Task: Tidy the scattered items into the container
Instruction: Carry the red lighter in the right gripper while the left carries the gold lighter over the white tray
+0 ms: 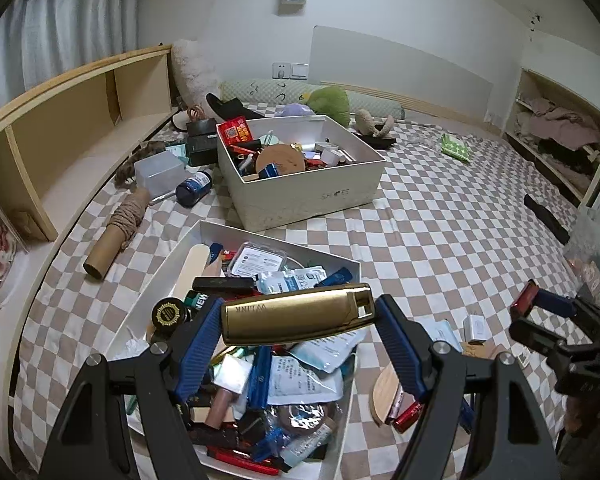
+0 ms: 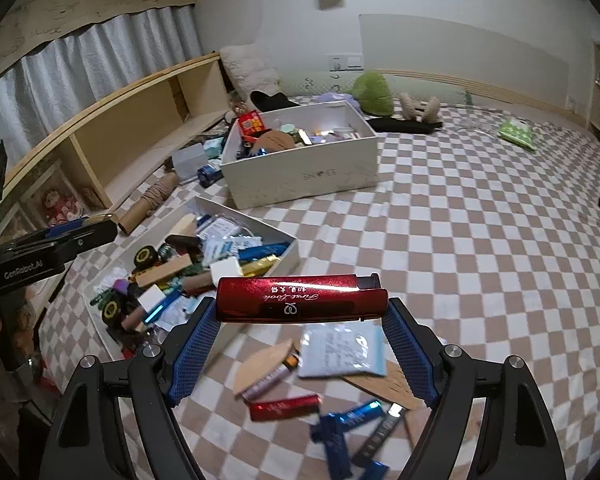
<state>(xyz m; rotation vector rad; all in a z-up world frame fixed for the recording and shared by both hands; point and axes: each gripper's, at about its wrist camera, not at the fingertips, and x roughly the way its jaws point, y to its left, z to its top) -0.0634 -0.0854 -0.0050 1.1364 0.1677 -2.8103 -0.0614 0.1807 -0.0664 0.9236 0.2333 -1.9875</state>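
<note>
While each gripper clamps its lighter endwise, gold lighter (image 1: 298, 314) in the left gripper (image 1: 298, 320), red lighter (image 2: 302, 300) in the right gripper (image 2: 302, 320), release only above the near box (image 1: 350, 266); the red one probably hangs short.

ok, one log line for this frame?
left gripper: shut on gold metallic tube | right gripper: shut on red glossy tube | near white open box: cluttered

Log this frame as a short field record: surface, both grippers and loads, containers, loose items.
surface: checkered bedsheet
left gripper: shut on gold tube, held crosswise above near tray
right gripper: shut on red tube, held crosswise above the sheet
near tray: white, crowded with cosmetics and sachets
far box: white, open, part filled
loose items: pale sachet, small red tube, blue tubes, on the sheet right of the tray
</note>
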